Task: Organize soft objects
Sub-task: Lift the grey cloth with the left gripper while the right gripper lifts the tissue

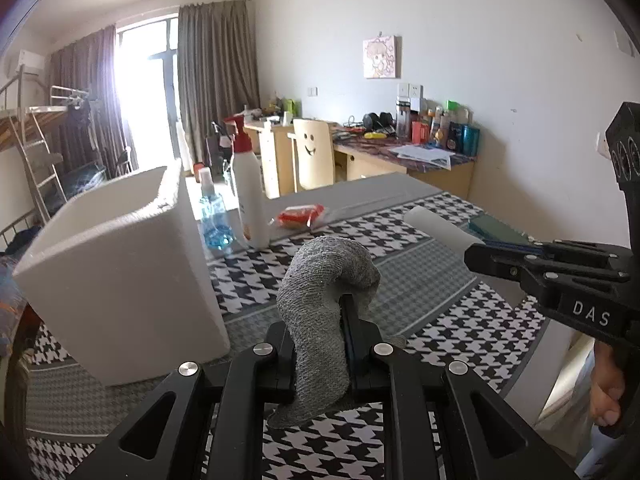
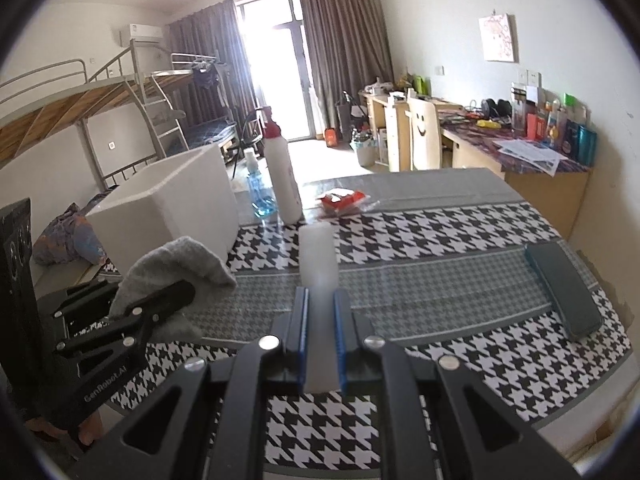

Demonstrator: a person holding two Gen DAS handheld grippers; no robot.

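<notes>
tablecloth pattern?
Black-and-white houndstooth tablecloth with grey bands; right wrist view shows it best.

white roll between gripper pads

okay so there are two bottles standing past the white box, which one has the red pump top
The tall white bottle has the red pump top. The other, the short clear bottle beside it nearer the white box, holds blue liquid and has a pale spray top.

"DAS" stands in white letters on the right gripper. "GenRobot.AI", as far as I can read it, runs along the left gripper.
</notes>
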